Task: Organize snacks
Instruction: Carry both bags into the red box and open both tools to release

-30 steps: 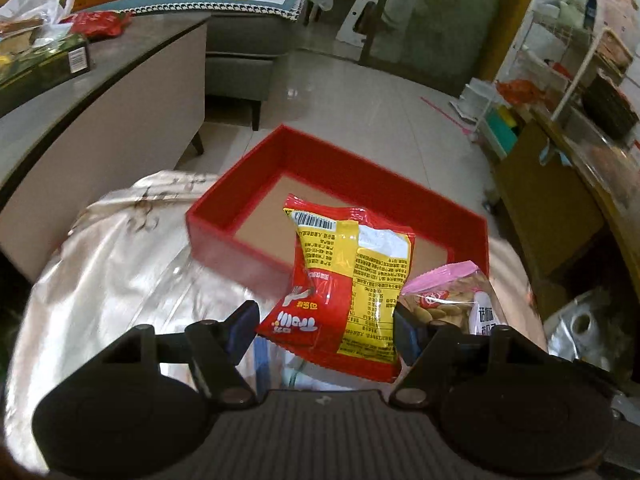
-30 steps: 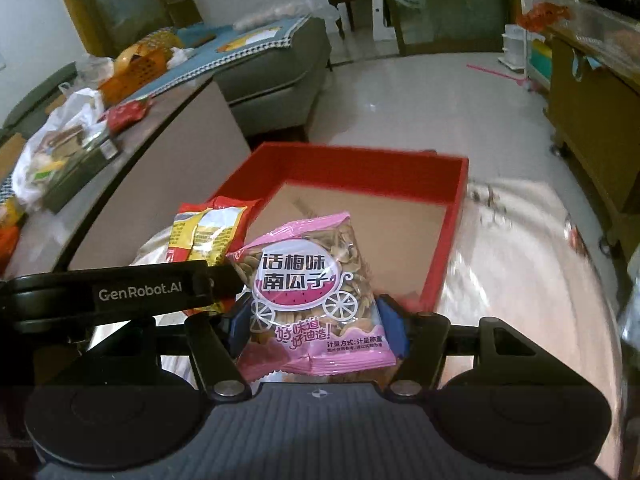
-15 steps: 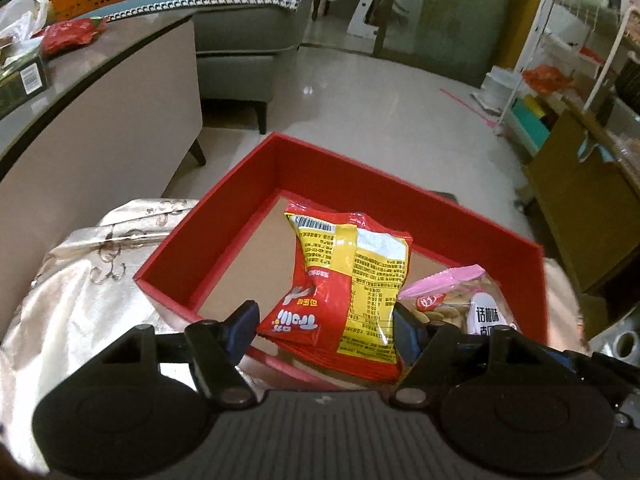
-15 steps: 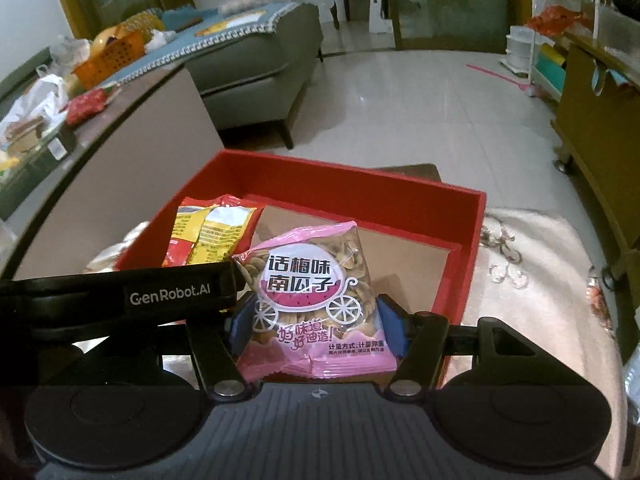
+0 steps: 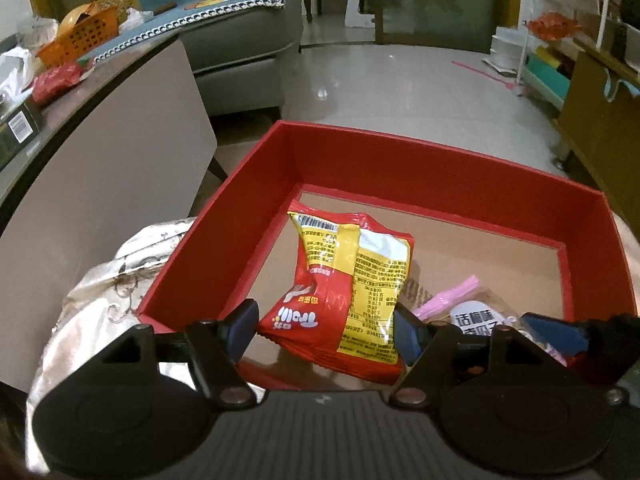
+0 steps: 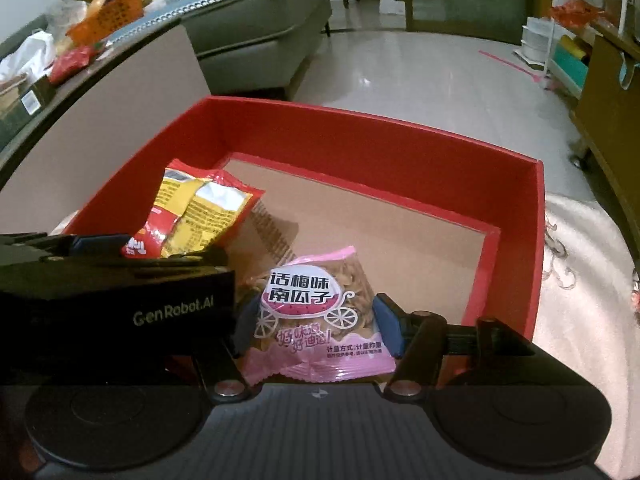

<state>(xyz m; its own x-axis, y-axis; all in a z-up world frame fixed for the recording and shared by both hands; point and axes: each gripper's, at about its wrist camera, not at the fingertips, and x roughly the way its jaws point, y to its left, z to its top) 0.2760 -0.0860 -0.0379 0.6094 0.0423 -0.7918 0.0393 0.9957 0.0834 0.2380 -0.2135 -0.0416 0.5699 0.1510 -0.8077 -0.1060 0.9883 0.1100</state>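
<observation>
My left gripper point(image 5: 325, 330) is shut on a red and yellow snack bag point(image 5: 352, 288) and holds it over the near left part of a red box point(image 5: 440, 168) with a brown cardboard floor. My right gripper point(image 6: 316, 326) is shut on a pink bag of pumpkin seeds point(image 6: 316, 312) and holds it over the box point(image 6: 400, 136), just right of the left gripper point(image 6: 116, 304). The red and yellow bag point(image 6: 192, 216) shows in the right wrist view, and the pink bag point(image 5: 476, 316) in the left wrist view. The box holds nothing else that I can see.
The box stands on a pale embroidered cloth point(image 5: 100, 300), which also lies right of it point(image 6: 580, 280). A curved counter point(image 5: 80, 152) with snacks and an orange basket point(image 5: 84, 32) runs on the left. A grey sofa point(image 5: 244, 48) and tiled floor lie beyond, a wooden cabinet point(image 5: 600, 120) on the right.
Both grippers have moved forward with their bags, from above the cloth to over the inside of the red box. The grips have not changed.
</observation>
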